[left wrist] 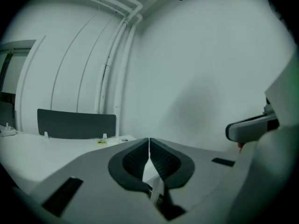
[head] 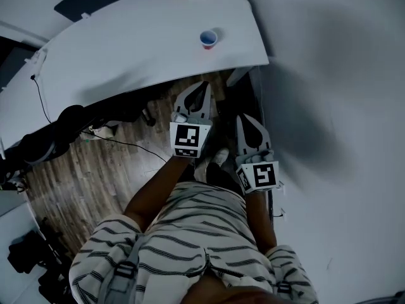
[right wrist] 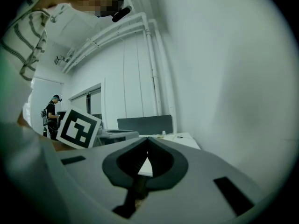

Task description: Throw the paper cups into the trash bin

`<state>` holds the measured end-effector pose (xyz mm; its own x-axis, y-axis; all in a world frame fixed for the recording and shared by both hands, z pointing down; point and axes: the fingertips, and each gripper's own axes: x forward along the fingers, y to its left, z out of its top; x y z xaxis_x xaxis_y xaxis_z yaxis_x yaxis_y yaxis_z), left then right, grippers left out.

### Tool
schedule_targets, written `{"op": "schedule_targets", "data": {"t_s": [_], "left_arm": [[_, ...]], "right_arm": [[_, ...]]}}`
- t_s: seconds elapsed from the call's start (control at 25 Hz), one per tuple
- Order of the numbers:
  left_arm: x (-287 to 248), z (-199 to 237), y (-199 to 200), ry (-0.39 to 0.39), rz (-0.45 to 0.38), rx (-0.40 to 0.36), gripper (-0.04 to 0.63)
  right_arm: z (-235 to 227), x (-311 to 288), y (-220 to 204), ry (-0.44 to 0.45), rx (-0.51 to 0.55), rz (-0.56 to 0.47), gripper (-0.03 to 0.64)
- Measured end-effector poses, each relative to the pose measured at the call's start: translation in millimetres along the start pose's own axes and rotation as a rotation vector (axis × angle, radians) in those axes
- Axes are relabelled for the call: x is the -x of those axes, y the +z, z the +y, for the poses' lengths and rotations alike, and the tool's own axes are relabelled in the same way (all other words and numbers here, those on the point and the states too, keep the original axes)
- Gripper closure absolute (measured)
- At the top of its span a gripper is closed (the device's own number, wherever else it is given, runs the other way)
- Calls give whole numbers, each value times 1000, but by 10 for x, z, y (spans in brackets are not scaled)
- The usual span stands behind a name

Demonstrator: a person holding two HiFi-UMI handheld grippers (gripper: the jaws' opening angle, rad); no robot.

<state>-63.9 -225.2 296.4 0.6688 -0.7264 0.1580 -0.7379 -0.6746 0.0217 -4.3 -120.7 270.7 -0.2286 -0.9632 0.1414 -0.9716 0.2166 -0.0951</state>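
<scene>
Both grippers hang in front of the person, over the wooden floor [head: 95,176] beside the white bench [head: 126,49]. The left gripper [head: 203,85] has its jaws shut, the tips meeting with nothing between them, as the left gripper view shows [left wrist: 149,140]. The right gripper [head: 244,118] is likewise closed and empty, its tips touching [right wrist: 147,139]. The paper cup [head: 208,38] stands upright on the bench near its right end, well apart from both grippers.

Head view looks steeply down; both gripper views face level toward the shared desk [head: 139,49].
</scene>
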Motion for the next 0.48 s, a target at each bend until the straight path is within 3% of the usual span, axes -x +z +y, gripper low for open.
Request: {"op": "schedule_targets", "data": {"t_s": [0.48], "left_arm": [[-547,245,-472,35,47,61,560]], "right_arm": [[-181,-221,-245,3,-19,46,607]]}}
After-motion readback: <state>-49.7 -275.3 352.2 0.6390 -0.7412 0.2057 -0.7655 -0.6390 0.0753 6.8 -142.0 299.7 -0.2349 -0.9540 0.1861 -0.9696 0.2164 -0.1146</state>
